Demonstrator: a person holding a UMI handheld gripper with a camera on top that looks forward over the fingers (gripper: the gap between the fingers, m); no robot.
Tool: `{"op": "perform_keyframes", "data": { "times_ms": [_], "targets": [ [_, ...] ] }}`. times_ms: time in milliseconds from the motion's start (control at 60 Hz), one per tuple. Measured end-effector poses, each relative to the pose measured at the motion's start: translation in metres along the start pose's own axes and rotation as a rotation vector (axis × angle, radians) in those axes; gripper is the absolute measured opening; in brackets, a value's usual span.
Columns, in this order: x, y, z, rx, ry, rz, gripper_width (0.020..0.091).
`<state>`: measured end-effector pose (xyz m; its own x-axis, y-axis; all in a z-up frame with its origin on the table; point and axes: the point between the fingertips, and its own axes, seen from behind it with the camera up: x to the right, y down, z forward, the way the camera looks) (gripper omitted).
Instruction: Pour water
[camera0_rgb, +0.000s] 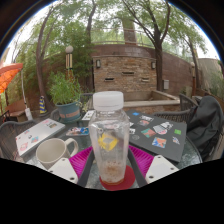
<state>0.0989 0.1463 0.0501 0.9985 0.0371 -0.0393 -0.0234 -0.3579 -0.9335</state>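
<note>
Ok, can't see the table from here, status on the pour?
Hand-held gripper closed on the water bottle, upright, cap on. White mug just beside it. Nothing poured yet; path clear.

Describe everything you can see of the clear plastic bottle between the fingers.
The clear plastic bottle with a white screw cap stands upright between the pink-padded fingers of the hand-held gripper. Its cap is on, its walls are see-through, and a yellow patch shows at mid-height, perhaps a label. Its base sits on something red on the dark table. Both pads look pressed against its lower sides. A white ceramic mug stands apart from it, beside one finger.
</note>
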Motion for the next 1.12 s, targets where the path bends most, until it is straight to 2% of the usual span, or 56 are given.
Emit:
{"op": "perform_keyframes", "data": {
  "times_ms": [33,50,67,117,233,417,650,867,1117],
  "targets": [
    [0.001,0.009,-0.007,-0.039,-0.003,0.016,0.0817],
    [0.0,0.011,-0.009,-0.054,-0.006,0.025,0.0849],
    [0.002,0.012,-0.012,-0.063,-0.002,0.033,0.0851],
    [0.006,0.015,-0.021,-0.087,0.014,0.045,0.0825],
    [0.005,0.007,-0.063,-0.126,0.063,0.039,0.0827],
    [-0.036,-0.034,-0.167,-0.161,0.11,0.062,0.0828],
    [-0.126,-0.085,-0.322,-0.145,0.177,0.063,0.0829],
    [-0.204,-0.099,-0.432,-0.152,0.153,0.081,0.0819],
    [-0.207,-0.114,-0.496,-0.153,0.169,0.09,0.0823]
  ]
}}
